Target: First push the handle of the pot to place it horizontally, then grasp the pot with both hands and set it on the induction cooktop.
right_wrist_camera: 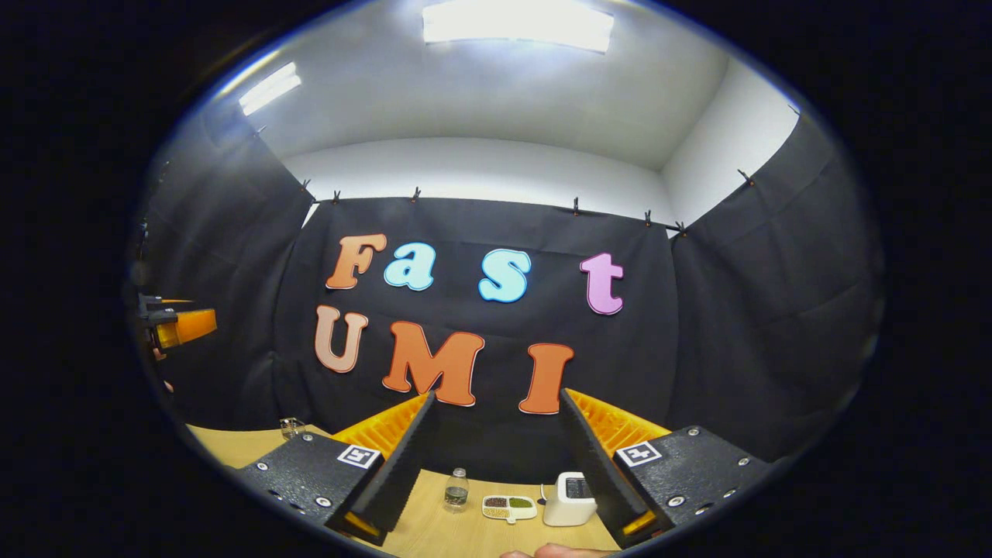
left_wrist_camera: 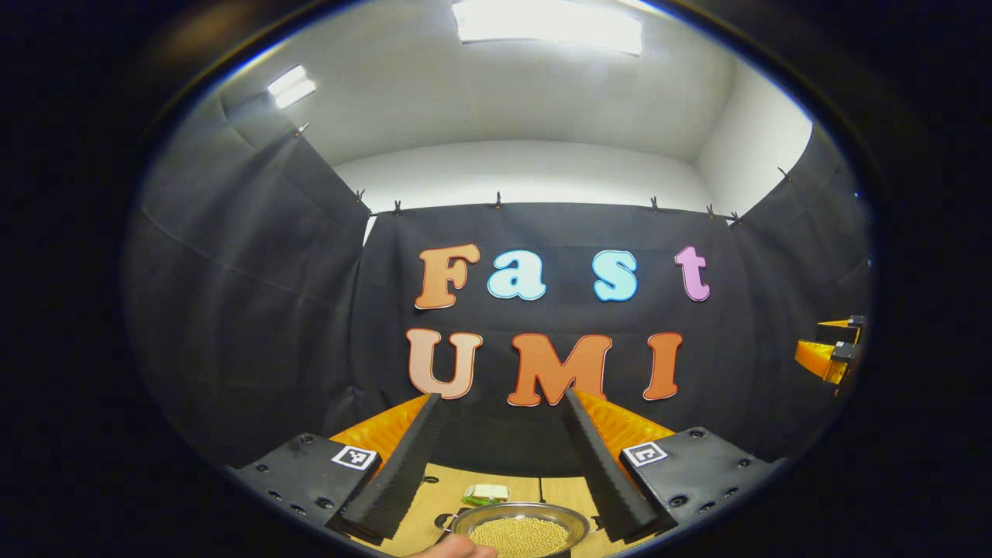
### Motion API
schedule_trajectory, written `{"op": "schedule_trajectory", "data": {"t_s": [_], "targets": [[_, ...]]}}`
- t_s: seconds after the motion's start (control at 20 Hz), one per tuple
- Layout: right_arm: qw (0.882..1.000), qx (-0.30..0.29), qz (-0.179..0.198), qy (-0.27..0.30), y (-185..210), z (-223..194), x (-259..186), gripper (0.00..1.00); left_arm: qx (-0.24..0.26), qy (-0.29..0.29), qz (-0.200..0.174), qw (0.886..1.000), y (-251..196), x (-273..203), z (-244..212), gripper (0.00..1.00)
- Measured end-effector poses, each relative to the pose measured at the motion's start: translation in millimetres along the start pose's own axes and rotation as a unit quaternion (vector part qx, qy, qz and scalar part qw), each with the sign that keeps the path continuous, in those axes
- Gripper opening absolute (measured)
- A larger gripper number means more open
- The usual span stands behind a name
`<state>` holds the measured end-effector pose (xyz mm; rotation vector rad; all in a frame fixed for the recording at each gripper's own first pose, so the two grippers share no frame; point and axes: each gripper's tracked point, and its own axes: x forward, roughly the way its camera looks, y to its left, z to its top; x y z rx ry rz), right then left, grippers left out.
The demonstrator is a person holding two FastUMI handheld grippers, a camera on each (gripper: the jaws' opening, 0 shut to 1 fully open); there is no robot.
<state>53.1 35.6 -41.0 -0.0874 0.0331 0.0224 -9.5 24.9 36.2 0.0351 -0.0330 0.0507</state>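
Note:
A metal pot (left_wrist_camera: 519,518) holding small yellow grains stands on the wooden table (left_wrist_camera: 434,504) at the bottom of the left gripper view, low between my left gripper's fingers. A dark handle stub (left_wrist_camera: 444,521) shows at its left side. My left gripper (left_wrist_camera: 502,397) is open, held above the pot and pointing at the back wall, with nothing between its fingers. My right gripper (right_wrist_camera: 497,397) is also open and holds nothing, raised over the table (right_wrist_camera: 232,446). Each gripper appears at the edge of the other's view: the right gripper (left_wrist_camera: 833,353) and the left gripper (right_wrist_camera: 174,325).
Behind the pot lies a small white and green item (left_wrist_camera: 487,494). In the right gripper view the table carries a small bottle (right_wrist_camera: 456,490), a divided dish (right_wrist_camera: 508,507), a white device (right_wrist_camera: 570,498) and a glass jar (right_wrist_camera: 291,426). Fingertips of a hand (left_wrist_camera: 453,549) show at the bottom edge.

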Motion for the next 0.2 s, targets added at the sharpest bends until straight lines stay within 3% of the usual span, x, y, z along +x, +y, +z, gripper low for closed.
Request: {"op": "schedule_trajectory", "data": {"t_s": [0.2], "targets": [[1.0,0.004,0.007,-0.006,2.1,5.8,1.3,0.95,-0.001,-0.007,0.01,1.0,7.1,1.8,5.9,1.0]]}}
